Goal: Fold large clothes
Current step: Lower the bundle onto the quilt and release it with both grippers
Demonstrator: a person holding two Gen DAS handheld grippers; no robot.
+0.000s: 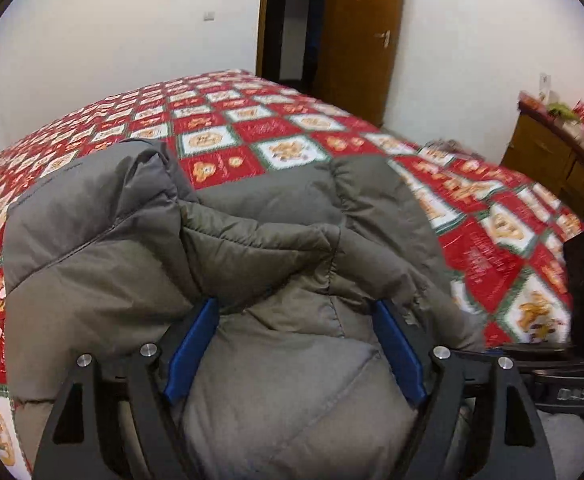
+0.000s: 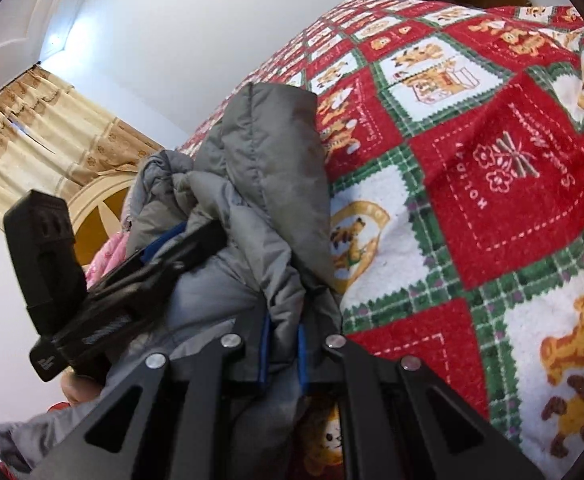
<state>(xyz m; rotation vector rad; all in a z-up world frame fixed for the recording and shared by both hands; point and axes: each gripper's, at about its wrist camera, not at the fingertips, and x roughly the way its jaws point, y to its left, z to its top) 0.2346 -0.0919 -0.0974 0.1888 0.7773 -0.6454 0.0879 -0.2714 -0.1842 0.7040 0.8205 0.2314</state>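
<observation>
A grey puffer jacket (image 1: 140,248) lies bunched on the bed, its bulk filling the near middle of the left wrist view. My left gripper (image 1: 294,312) is open, its blue pads wide apart with jacket fabric bulging between them. In the right wrist view the jacket (image 2: 268,152) is gathered and stands up from the bed. My right gripper (image 2: 282,320) is shut on a fold of the jacket, the blue pads pinching grey fabric. The left gripper (image 2: 172,248) also shows there, to the left, against the jacket.
The bed has a red, white and green bear-pattern cover (image 1: 252,128), also seen in the right wrist view (image 2: 492,184). A wooden door (image 1: 356,40) stands open behind the bed. A wooden dresser (image 1: 552,152) with clutter stands at right. Curtains (image 2: 44,128) hang at left.
</observation>
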